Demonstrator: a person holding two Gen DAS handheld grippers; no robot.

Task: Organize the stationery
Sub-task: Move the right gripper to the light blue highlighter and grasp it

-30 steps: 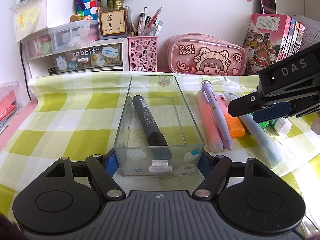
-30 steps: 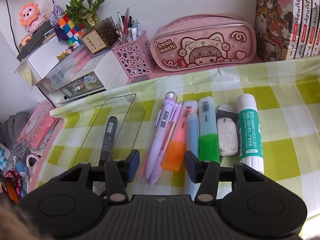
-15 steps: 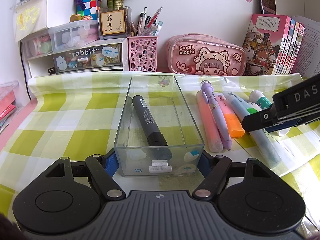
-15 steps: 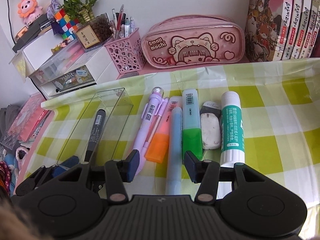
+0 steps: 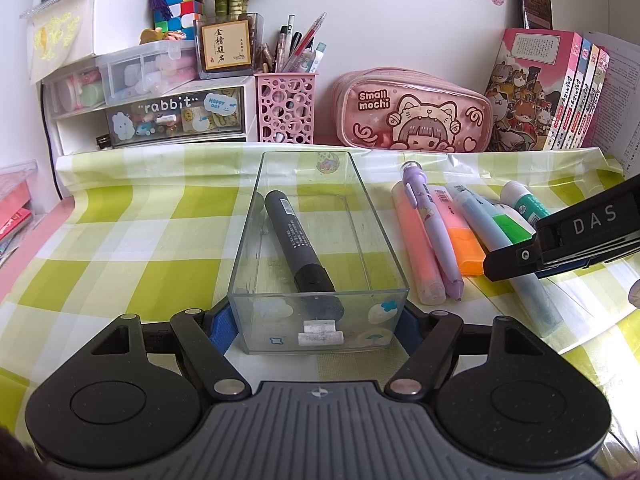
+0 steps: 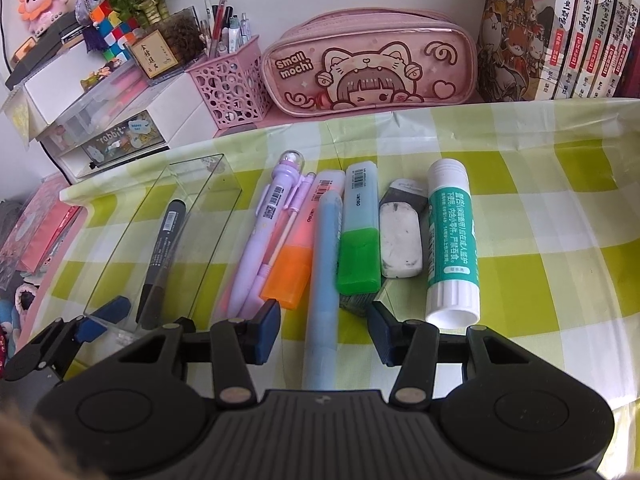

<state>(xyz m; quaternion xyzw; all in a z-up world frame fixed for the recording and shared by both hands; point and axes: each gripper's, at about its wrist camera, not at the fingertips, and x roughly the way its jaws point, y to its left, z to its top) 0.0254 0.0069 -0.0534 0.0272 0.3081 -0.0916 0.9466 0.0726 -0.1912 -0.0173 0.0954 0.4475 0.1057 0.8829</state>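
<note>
The left gripper (image 5: pixel 316 326) clamps its fingers on the clear box (image 5: pixel 320 240) holding a black marker (image 5: pixel 298 246). The right gripper (image 6: pixel 324 330) fingers straddle the blue pen (image 6: pixel 326 280) on the desk (image 6: pixel 540 272), untouched.

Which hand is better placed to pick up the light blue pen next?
Right. The right tool already straddles the light blue pen, pads apart. The left tool is clamped on the clear box, steadying it.
</note>
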